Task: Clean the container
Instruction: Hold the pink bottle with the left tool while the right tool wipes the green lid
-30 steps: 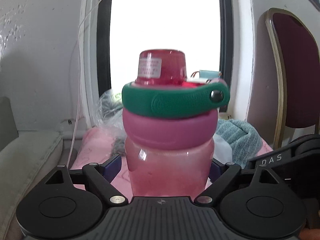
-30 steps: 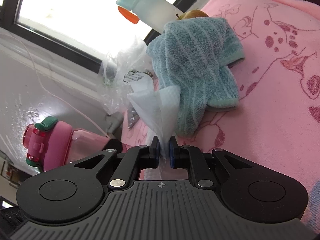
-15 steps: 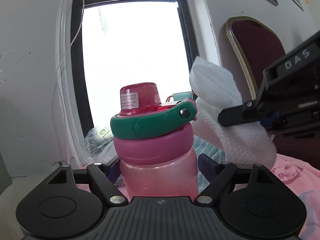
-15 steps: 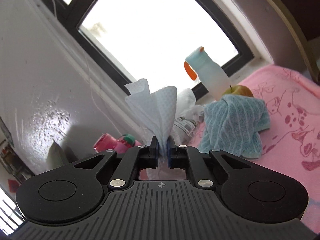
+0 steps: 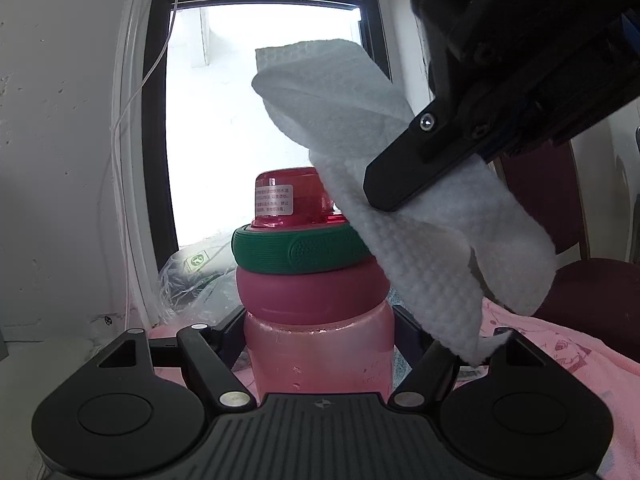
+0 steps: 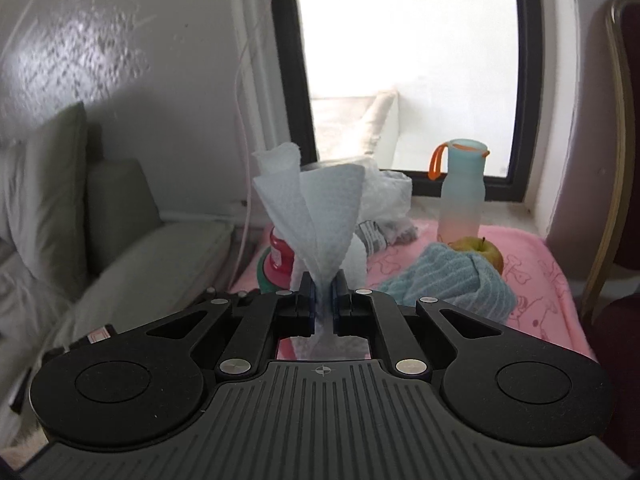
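Nearest the left camera, the pink bottle is clamped upright between the fingers of the left hand-held gripper, above the pink cloth. Just beyond, a white paper towel is pinched tightly in the right hand-held gripper and draped against the green band and red cap. For a good wipe, the bottle is best kept steady while the towel is pressed and swept around the lid. Farther off, a pale bottle, an apple and a blue towel are seen by the window.
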